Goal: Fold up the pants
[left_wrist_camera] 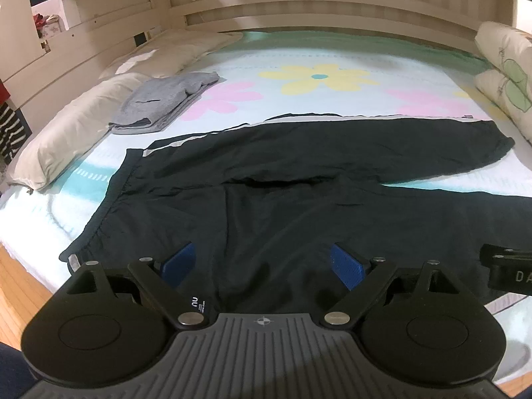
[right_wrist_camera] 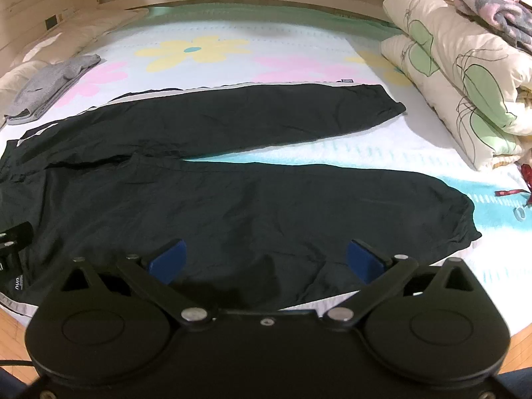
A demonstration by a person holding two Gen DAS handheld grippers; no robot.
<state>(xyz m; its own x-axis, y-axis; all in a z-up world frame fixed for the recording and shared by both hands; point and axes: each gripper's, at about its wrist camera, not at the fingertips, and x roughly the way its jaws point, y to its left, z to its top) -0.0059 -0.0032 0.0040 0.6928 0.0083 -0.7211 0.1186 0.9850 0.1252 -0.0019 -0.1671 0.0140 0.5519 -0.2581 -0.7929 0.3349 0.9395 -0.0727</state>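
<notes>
My left wrist camera looks forward and down along my left gripper [left_wrist_camera: 261, 266], close above the waist end of the black pants [left_wrist_camera: 266, 199] at the bed's near edge. My right wrist camera, on my right gripper [right_wrist_camera: 266, 259], tilts down likewise over the near leg. Both share the pants, the flowered sheet [right_wrist_camera: 199, 50] and the headboard.

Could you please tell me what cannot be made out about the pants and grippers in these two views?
- Black pants: near edge, hidden behind the right gripper body, right wrist view.
- Waistband's near corner: behind the left gripper, left wrist view.
- Small label by the far leg: too small to read.
</notes>
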